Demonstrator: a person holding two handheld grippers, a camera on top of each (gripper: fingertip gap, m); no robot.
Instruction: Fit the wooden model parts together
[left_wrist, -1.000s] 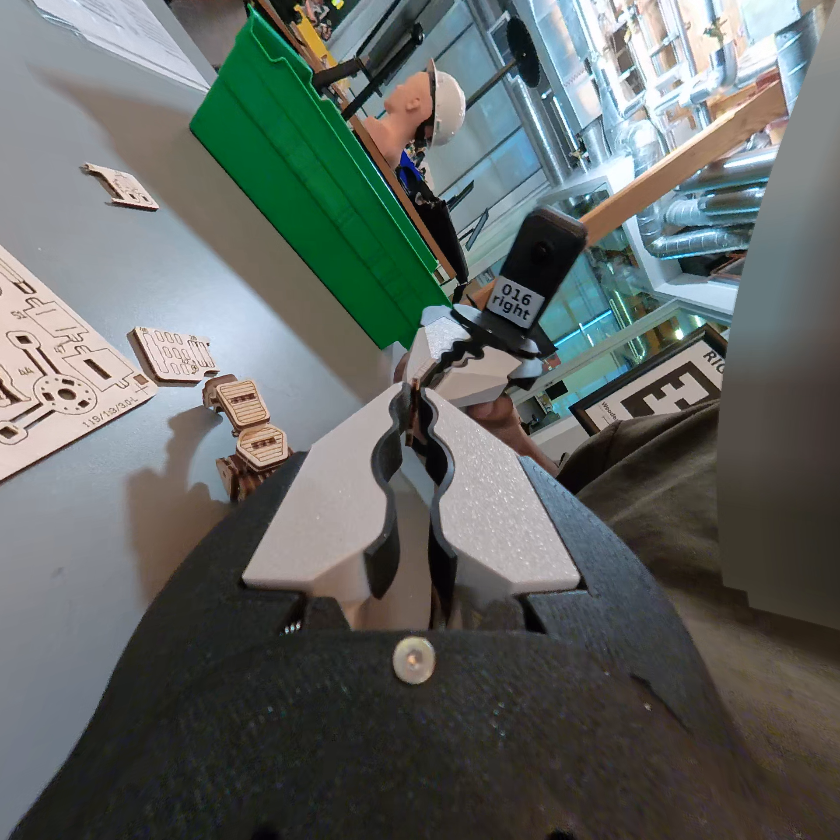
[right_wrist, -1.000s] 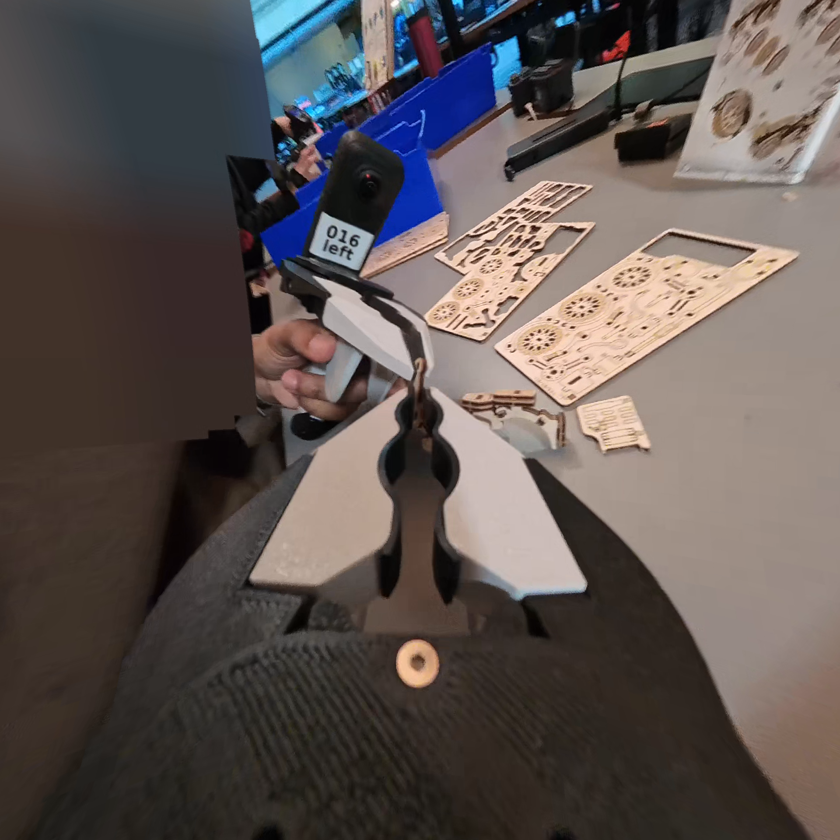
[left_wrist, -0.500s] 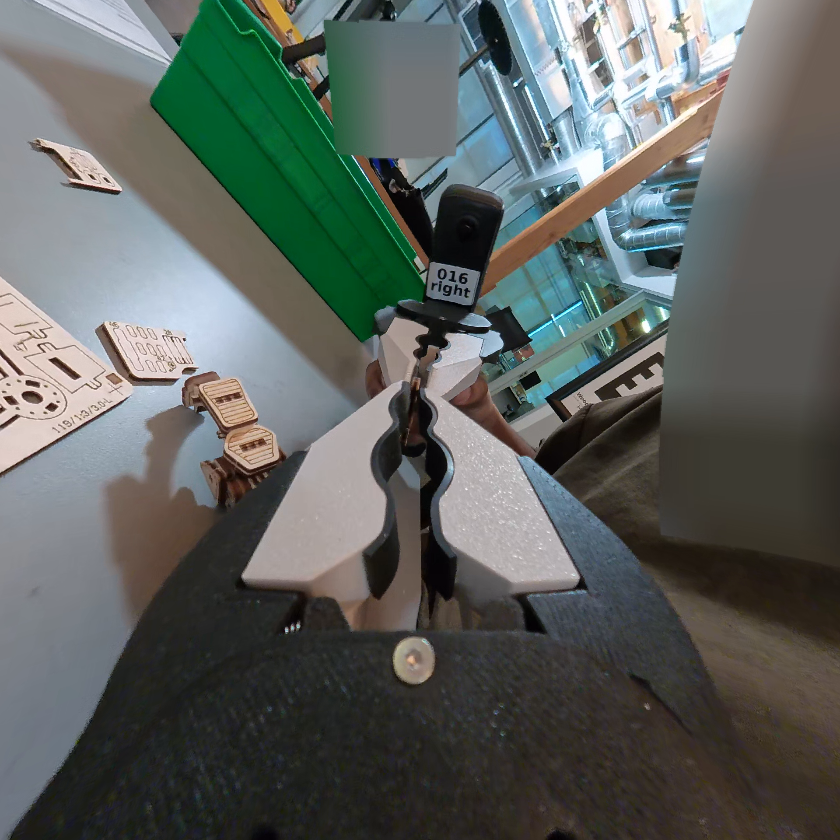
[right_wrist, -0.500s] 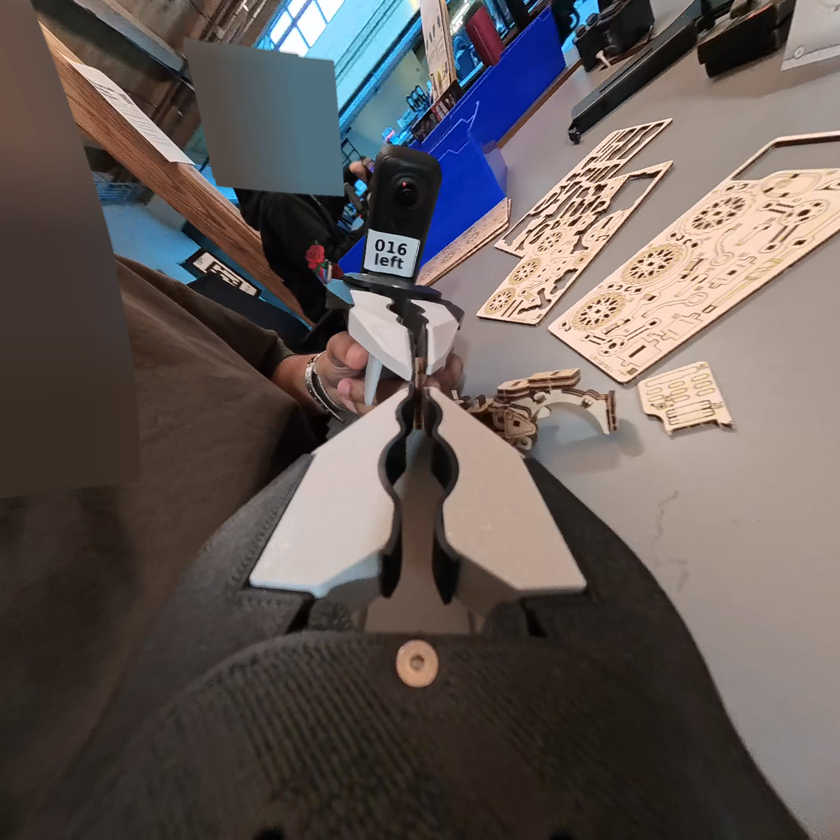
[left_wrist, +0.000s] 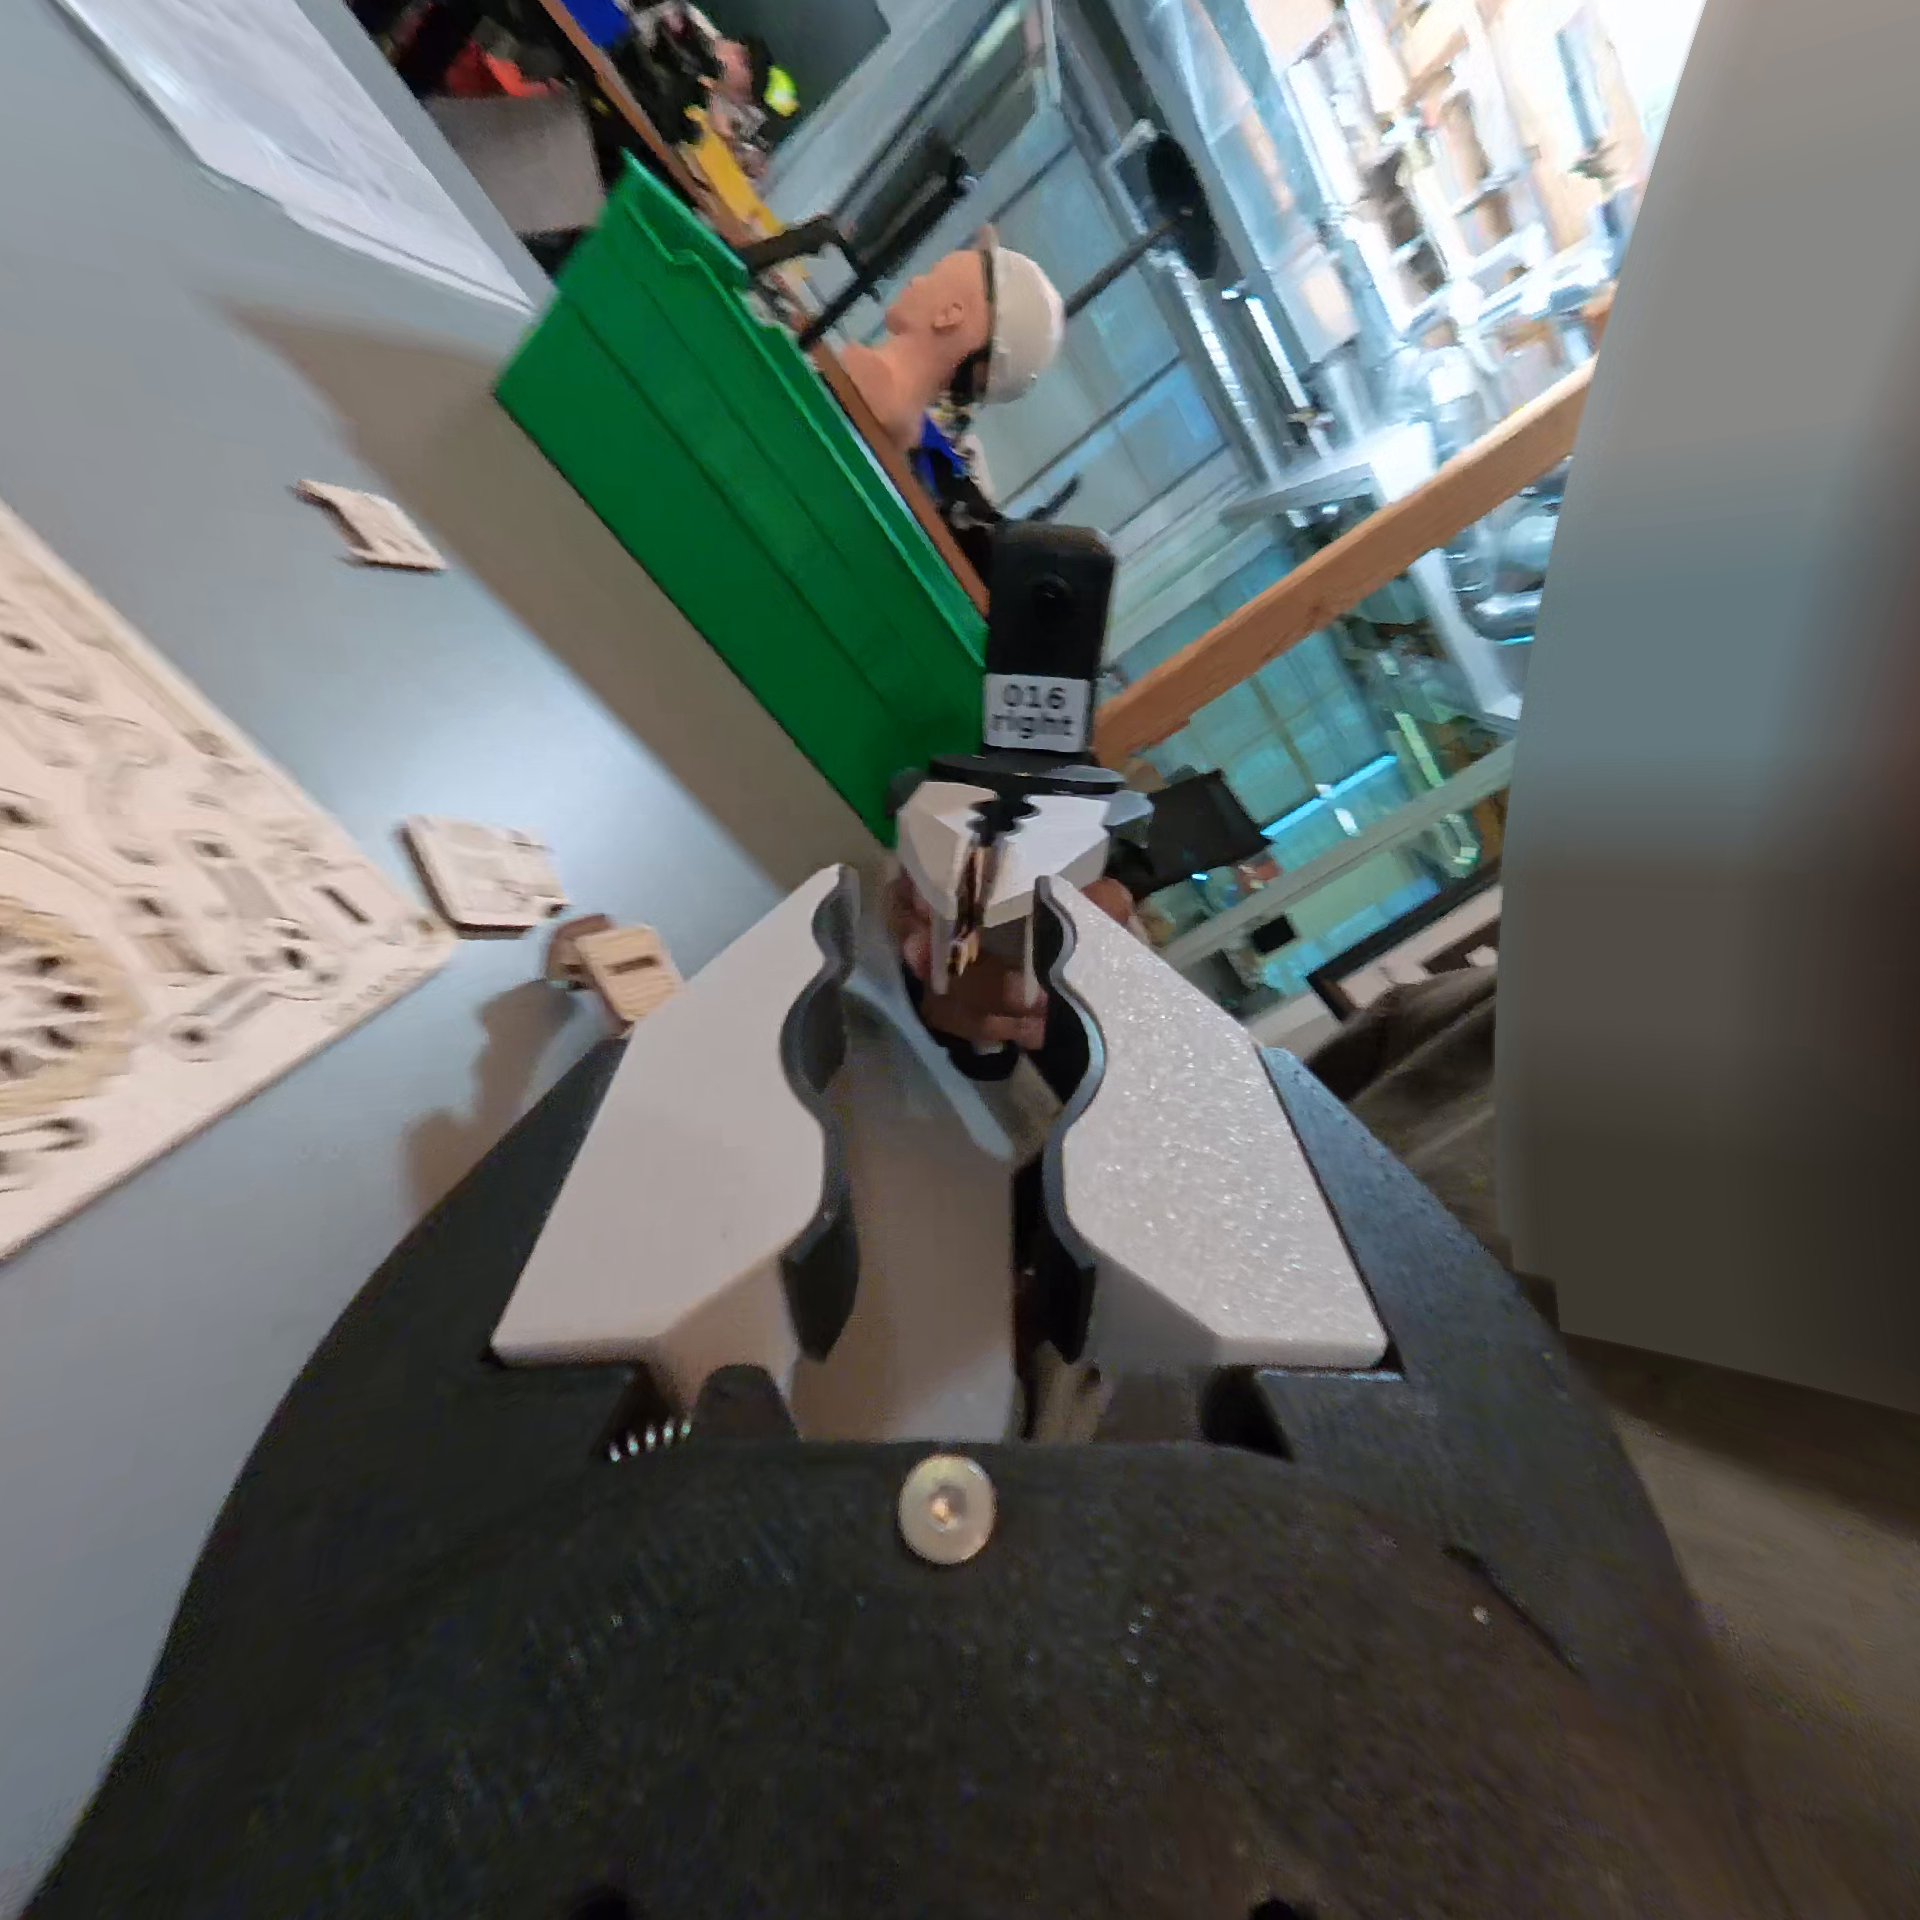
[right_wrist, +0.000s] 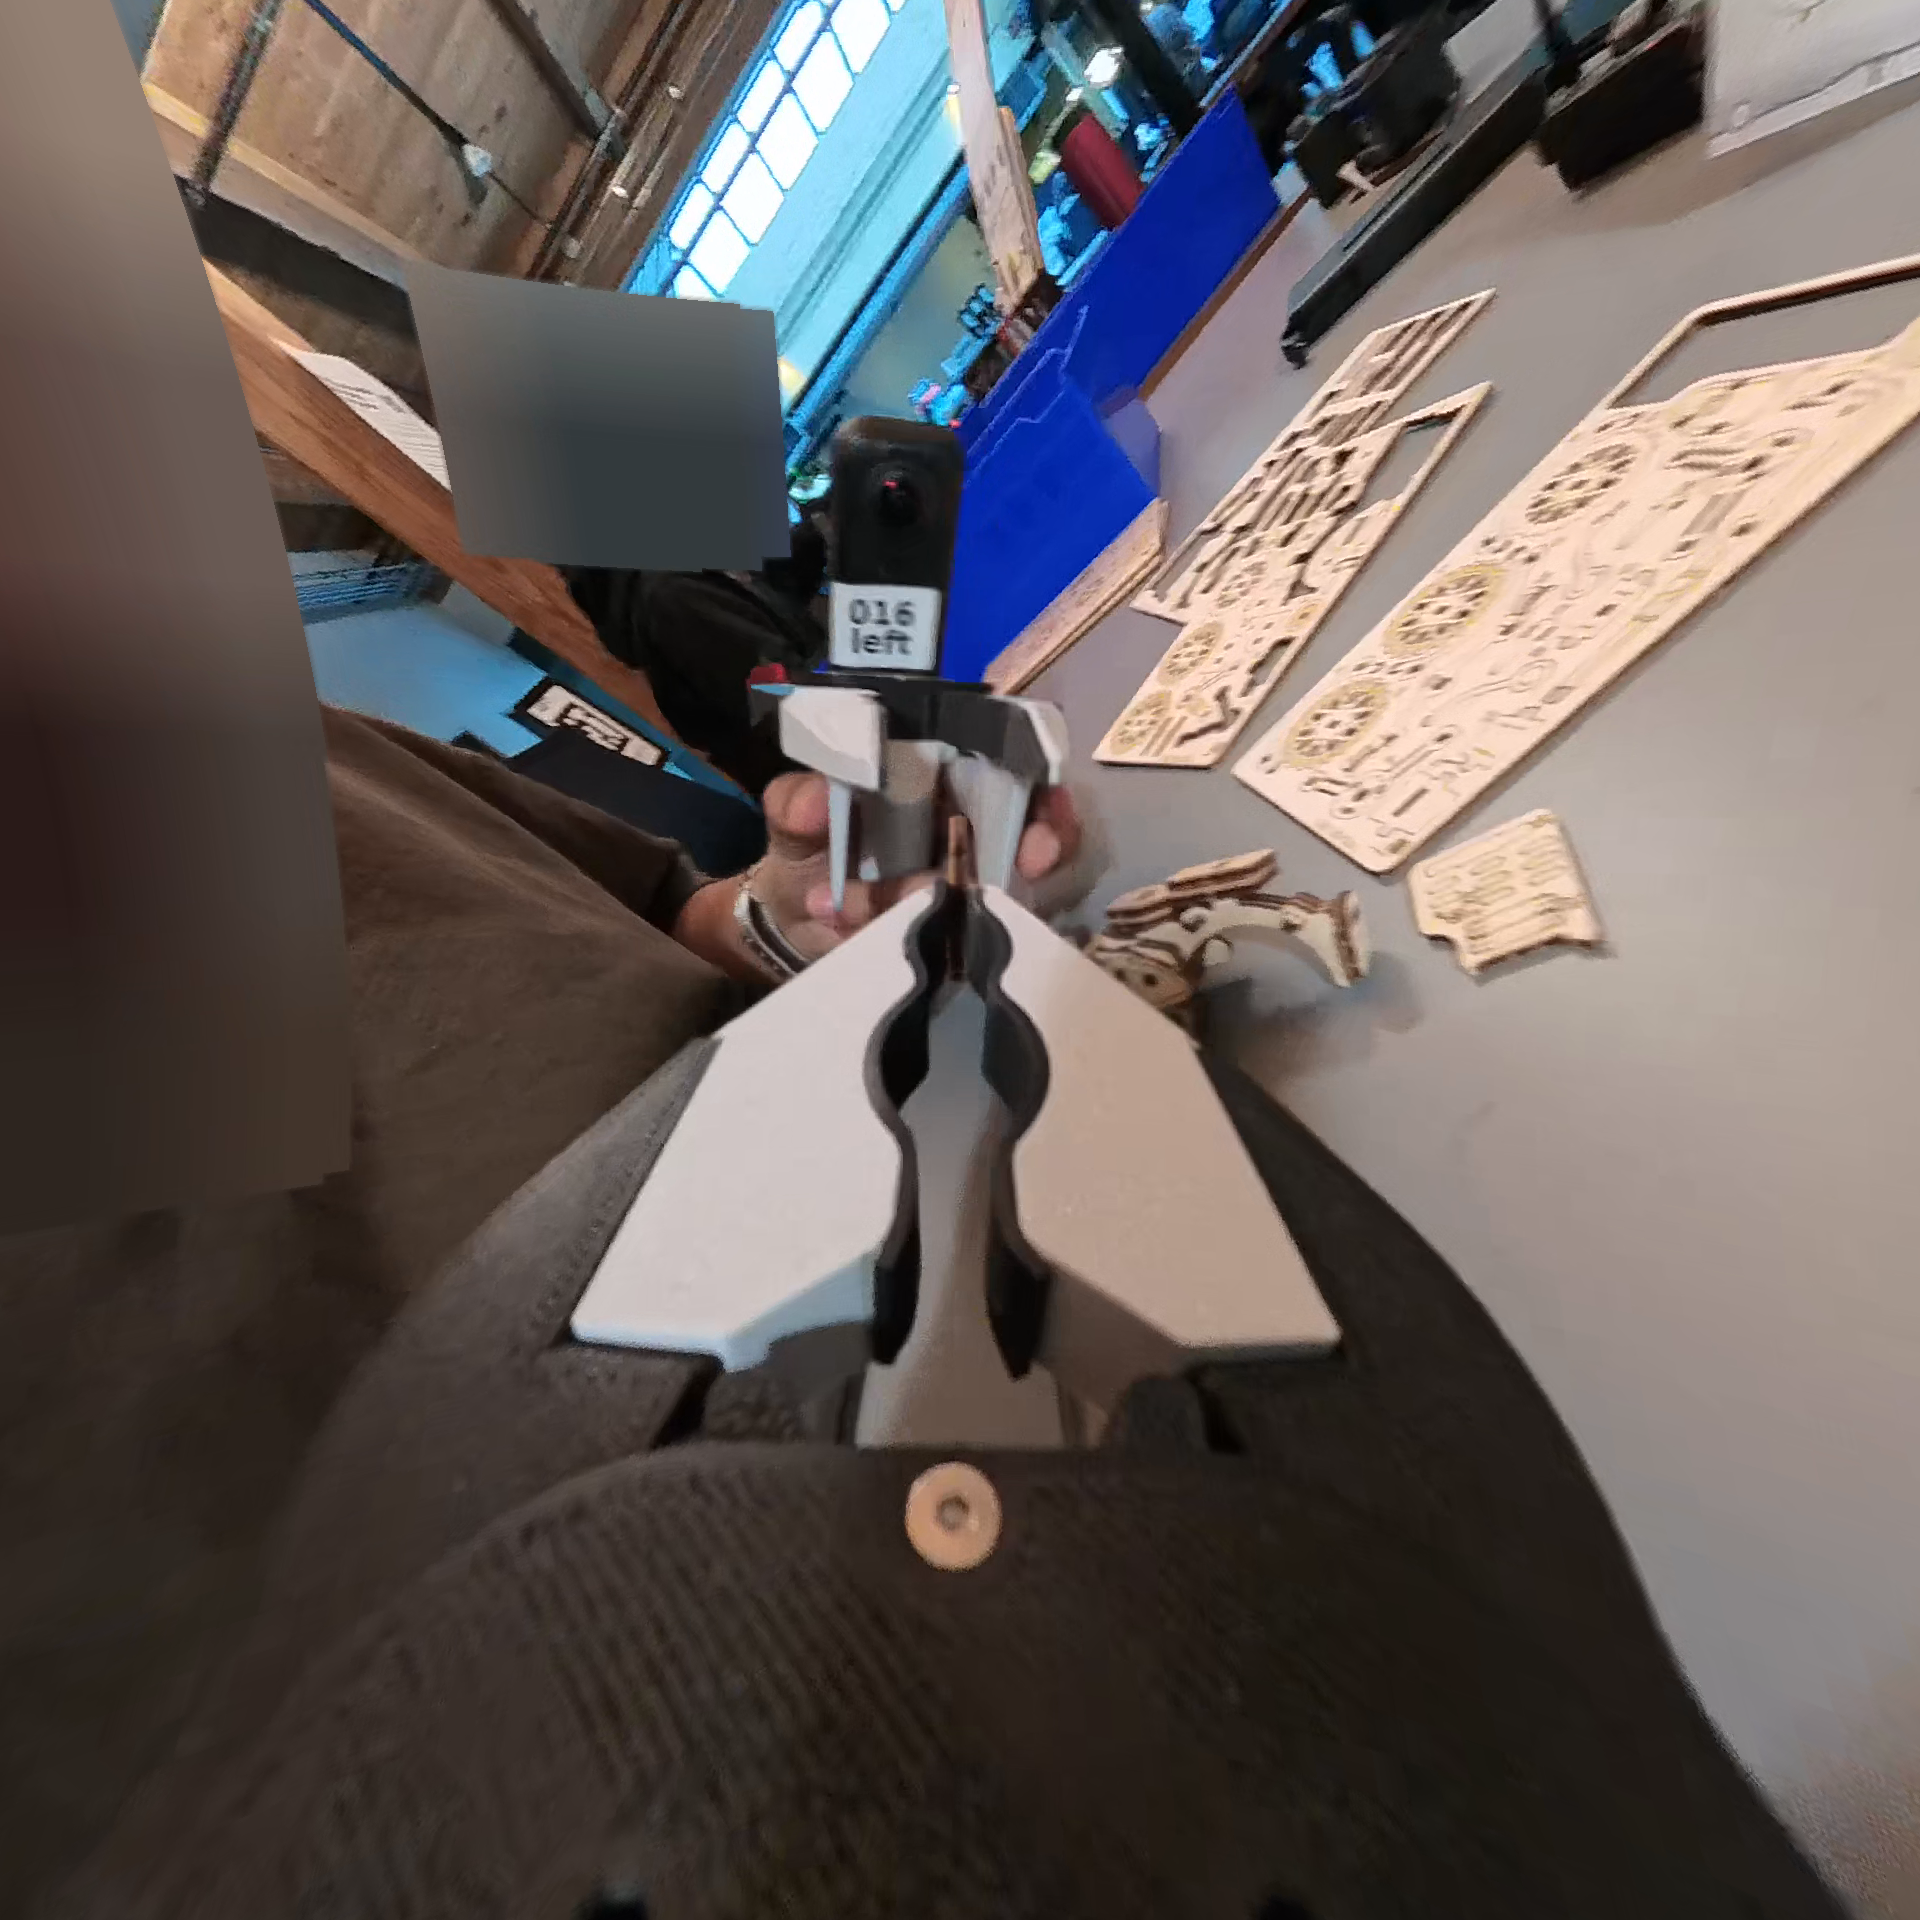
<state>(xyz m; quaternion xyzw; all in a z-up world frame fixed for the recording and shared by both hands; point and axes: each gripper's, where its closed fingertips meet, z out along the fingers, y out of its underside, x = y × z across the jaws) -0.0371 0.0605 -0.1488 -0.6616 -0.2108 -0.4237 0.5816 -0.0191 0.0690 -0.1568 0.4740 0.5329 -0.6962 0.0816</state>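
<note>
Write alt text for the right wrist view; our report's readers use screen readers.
The right gripper, shut on a thin wooden piece, faces the open left gripper held in a hand. Wooden part sheets and a part-built model lie on the grey table.

A: What carries the parts?
B: A grey table (right_wrist: 1662, 1195).
A: What lies on it?
B: Laser-cut wooden sheets (right_wrist: 1558, 644), a small cut-out panel (right_wrist: 1501, 890), a part-built wooden assembly (right_wrist: 1226, 925), a green bin (left_wrist: 727, 520), a blue bin (right_wrist: 1091, 416).
</note>
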